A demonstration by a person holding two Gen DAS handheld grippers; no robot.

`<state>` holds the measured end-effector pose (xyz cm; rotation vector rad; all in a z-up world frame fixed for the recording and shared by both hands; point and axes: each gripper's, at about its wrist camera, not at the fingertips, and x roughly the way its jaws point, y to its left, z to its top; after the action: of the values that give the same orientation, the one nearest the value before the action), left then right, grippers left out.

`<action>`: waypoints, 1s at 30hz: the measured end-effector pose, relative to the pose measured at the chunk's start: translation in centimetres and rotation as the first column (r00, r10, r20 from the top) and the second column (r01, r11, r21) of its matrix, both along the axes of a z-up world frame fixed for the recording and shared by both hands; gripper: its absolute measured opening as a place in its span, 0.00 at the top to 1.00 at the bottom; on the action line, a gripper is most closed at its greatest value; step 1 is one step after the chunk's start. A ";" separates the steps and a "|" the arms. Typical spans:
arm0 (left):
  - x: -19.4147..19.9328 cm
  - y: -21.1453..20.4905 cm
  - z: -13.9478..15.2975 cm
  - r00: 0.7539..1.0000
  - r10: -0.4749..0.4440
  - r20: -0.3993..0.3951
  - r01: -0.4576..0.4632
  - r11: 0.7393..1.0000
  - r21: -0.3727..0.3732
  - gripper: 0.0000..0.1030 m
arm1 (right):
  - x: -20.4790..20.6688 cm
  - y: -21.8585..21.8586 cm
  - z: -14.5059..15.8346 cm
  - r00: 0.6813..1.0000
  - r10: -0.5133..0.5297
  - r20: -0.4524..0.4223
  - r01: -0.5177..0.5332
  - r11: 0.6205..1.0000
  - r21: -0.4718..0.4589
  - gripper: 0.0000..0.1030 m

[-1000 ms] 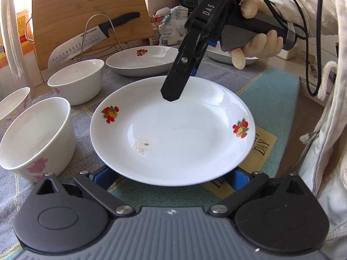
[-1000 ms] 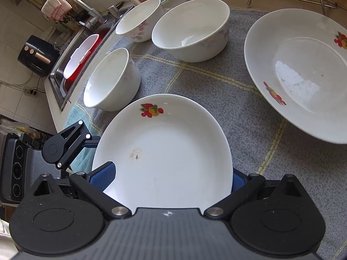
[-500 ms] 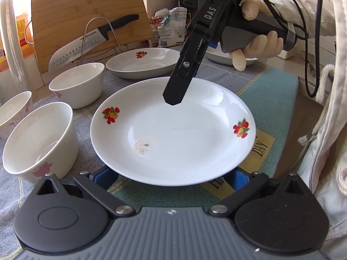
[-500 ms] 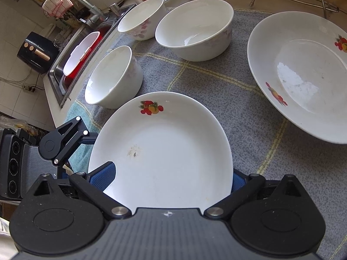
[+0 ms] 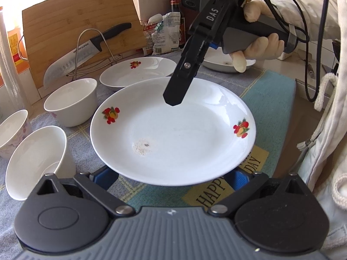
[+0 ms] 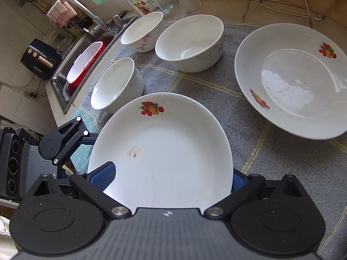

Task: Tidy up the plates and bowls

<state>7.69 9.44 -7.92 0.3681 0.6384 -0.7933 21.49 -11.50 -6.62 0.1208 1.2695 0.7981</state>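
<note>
so the fruit-print plate (image 5: 173,130) is up off the grey checked mat (image 6: 216,99), roughly level, with a small crumby smudge in its well, and both tongs are at it from opposite sides. The left gripper (image 5: 171,174) has its jaws spread really wide, and its 2 blue pads peek out from under the plate's near rim, 1 at each side. The right gripper (image 6: 171,179) is spread about as wide on the far rim; in its own camera the left-hand pad sits in front of the plate edge and the other pad is half hidden behind it. Honestly I can't tell whether either tool is actually squeezing the plate or the plate is just lying across the fingers. From the left camera you see 1 black finger of the right tool angling down over the far rim, with a pale-gloved hand (image 5: 260,45) wrapped around its handle. 3 white bowls (image 6: 117,84) stand upright on the mat to the side of the plate, the closest just beside its rim. A 2nd fruit-print plate (image 6: 292,82) lies flat on the mat further back, well apart from the held 1. Behind that a knife (image 5: 86,49) leans on a wire rack in front of a wooden cutting board (image 5: 76,21), and there's a sink (image 6: 65,82) beyond the bowls
</note>
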 end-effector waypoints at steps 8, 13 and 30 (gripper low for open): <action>1.0 -1.6 0.6 1.000 -0.015 0.007 0.015 1.000 -0.001 0.02 | -0.2 -2.4 1.0 0.999 -0.025 0.025 0.025 1.000 0.010 0.00; 1.9 -2.8 0.9 0.999 -0.030 0.011 0.030 1.000 0.005 0.02 | -0.4 -4.1 1.4 0.998 -0.041 0.039 0.041 0.999 0.014 0.00; 4.1 -7.9 1.4 0.994 -0.105 0.024 0.105 0.994 0.008 0.02 | -1.0 -10.4 2.4 0.990 -0.124 0.070 0.123 0.992 0.016 0.00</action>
<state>11.83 1.59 -6.53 0.4198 0.6031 -0.8861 20.47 -21.85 -4.20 0.1776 1.1788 0.6979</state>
